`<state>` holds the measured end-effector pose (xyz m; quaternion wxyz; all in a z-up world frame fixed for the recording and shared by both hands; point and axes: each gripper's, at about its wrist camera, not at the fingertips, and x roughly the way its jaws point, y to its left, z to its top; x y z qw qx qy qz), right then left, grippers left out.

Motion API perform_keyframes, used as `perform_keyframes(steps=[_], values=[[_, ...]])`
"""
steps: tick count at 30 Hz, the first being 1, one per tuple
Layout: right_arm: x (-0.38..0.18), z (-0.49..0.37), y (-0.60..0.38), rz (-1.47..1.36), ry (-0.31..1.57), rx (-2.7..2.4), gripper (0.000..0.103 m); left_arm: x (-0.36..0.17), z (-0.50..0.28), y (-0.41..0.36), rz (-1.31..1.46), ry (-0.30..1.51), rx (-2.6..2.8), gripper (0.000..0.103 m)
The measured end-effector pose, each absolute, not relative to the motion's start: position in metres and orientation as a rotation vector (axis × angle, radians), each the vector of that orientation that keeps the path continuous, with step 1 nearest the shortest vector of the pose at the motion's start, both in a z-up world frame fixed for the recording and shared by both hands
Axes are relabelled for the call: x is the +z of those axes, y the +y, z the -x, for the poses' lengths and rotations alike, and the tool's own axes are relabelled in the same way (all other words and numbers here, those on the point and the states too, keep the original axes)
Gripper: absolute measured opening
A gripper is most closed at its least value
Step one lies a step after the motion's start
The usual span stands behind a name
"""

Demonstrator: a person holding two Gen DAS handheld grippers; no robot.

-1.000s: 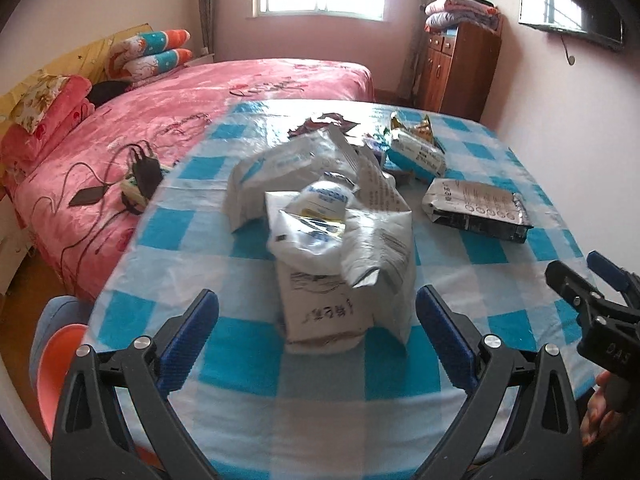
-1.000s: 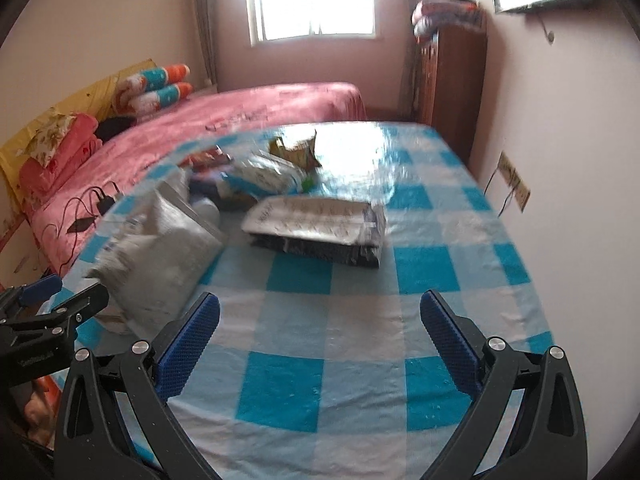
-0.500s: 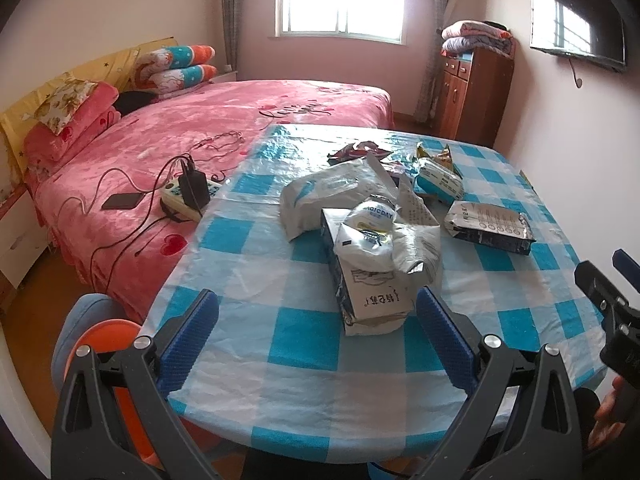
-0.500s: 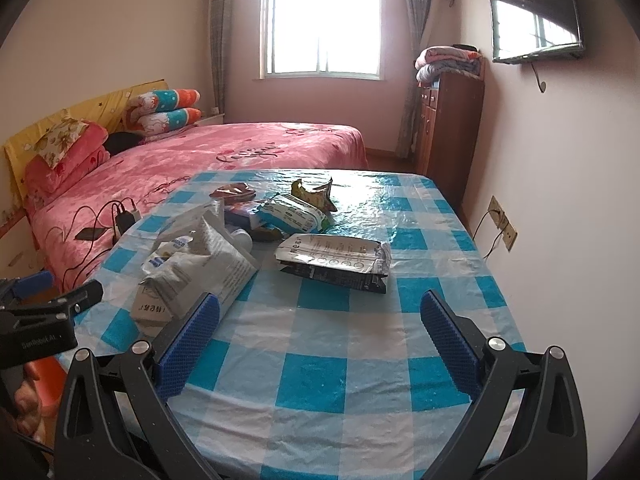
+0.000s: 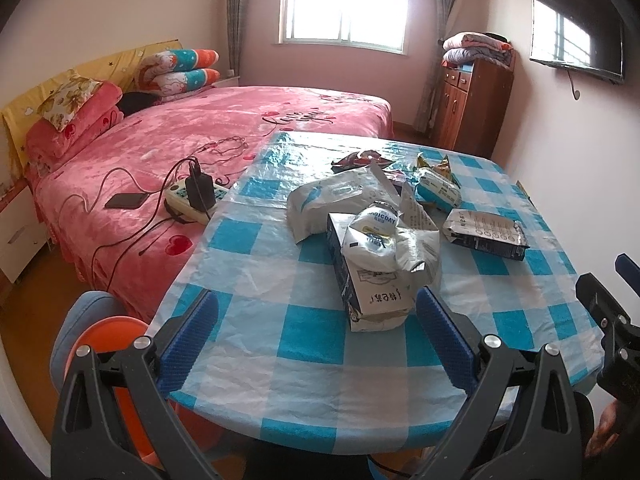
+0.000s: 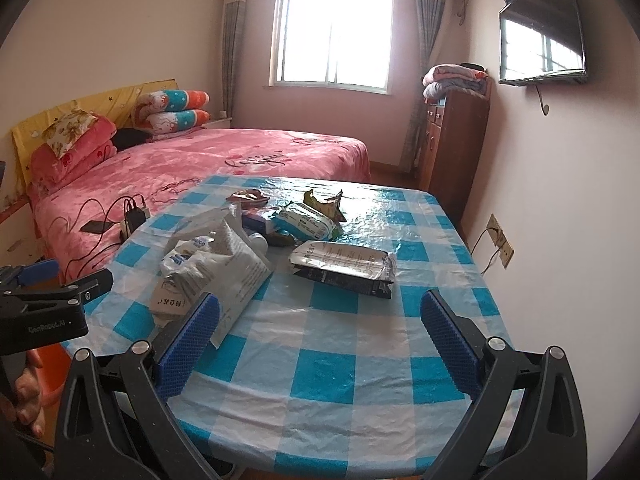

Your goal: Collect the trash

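Left gripper [image 5: 314, 338]: hovering at the near edge of the tabletop [image 5: 256, 264], fingers spread wide, gripping nothing.
Right gripper [image 6: 318, 340]: also hanging over the near edge, fingers wide apart and empty.
Trash: lying mid-tabletop, a white crumpled bag pile [image 5: 382, 256] nearest, the silver foil packet [image 6: 344, 266] at 1 o'clock from it, small snack wrappers [image 6: 308, 220] at 12 o'clock beyond.
Step in hand: probably lining up a first pick.
Doing it well: going for the nearest crinkly bag, approaching low, pinching a raised fold rather than a flat face.
Watch-out: loose wrappers sliding on the glossy checked cloth.
Bin: an orange container [image 5: 108, 344] is showing at 8 o'clock below the tabletop, possibly the drop spot.
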<state>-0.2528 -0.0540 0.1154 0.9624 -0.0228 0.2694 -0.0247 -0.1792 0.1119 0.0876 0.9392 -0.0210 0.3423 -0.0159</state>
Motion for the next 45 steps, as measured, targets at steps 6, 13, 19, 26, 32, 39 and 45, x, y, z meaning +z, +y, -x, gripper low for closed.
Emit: perform_keyframes(steps=[6, 13, 19, 26, 32, 39, 45], values=[[0.115, 0.251, -0.056, 0.028, 0.566, -0.046, 0.099, 0.085, 0.180, 0.113, 0.037, 0.702, -0.022, 0.099], [0.114, 0.251, -0.055, 0.018, 0.566, -0.028, 0.099, 0.083, 0.180, 0.111, 0.029, 0.704, -0.014, 0.099], [0.112, 0.252, -0.060, -0.007, 0.562, -0.020, 0.099, 0.081, 0.179, 0.109, 0.017, 0.709, -0.006, 0.099], [0.104, 0.246, -0.066, -0.044, 0.583, 0.005, 0.099, 0.076, 0.177, 0.106, 0.001, 0.720, 0.006, 0.099], [0.095, 0.240, -0.071, -0.069, 0.614, 0.025, 0.099, 0.071, 0.173, 0.099, -0.022, 0.728, 0.014, 0.099], [0.082, 0.231, -0.078, -0.111, 0.660, 0.064, 0.099, 0.065, 0.168, 0.090, -0.054, 0.744, 0.014, 0.099], [0.072, 0.221, -0.080, -0.171, 0.701, 0.117, 0.098, 0.057, 0.162, 0.088, -0.073, 0.764, 0.028, 0.099]])
